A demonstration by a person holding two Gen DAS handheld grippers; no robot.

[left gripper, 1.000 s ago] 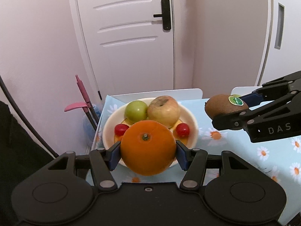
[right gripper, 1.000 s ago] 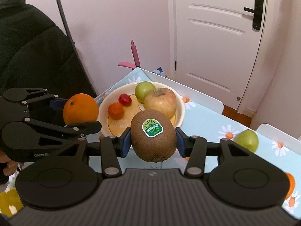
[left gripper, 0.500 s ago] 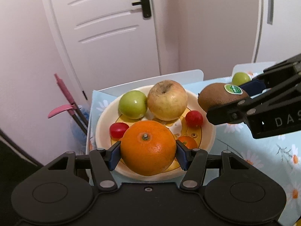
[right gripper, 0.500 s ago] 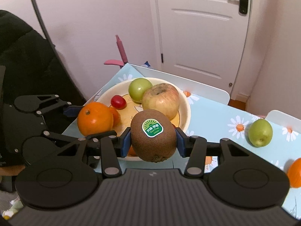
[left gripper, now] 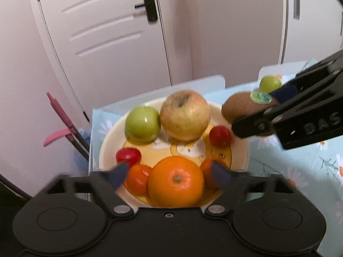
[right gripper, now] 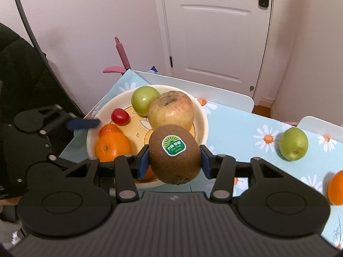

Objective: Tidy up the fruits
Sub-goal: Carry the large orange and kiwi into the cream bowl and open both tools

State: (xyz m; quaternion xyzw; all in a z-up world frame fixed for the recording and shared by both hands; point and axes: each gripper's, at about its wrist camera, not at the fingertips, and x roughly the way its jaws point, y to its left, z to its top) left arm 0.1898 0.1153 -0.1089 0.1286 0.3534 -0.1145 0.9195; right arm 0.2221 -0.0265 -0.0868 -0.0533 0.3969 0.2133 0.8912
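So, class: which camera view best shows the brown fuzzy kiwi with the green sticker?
The right wrist view: the brown fuzzy kiwi sits centred, sharp and sticker-forward in the right gripper. The left wrist view shows it blurred, side-on and partly hidden by that gripper.

Right gripper: blue pads clamped on a brown kiwi with a green sticker facing the camera, held above the near rim of the bowl.

Bowl, cream, on the daisy-print tablecloth: contains a large orange, a small orange behind it, a cherry tomato, a green apple and a yellow-red apple.

Left gripper: at the bowl's left edge, pads spread apart, holding nothing.

On the cloth, right: second green apple; another orange at the frame edge.
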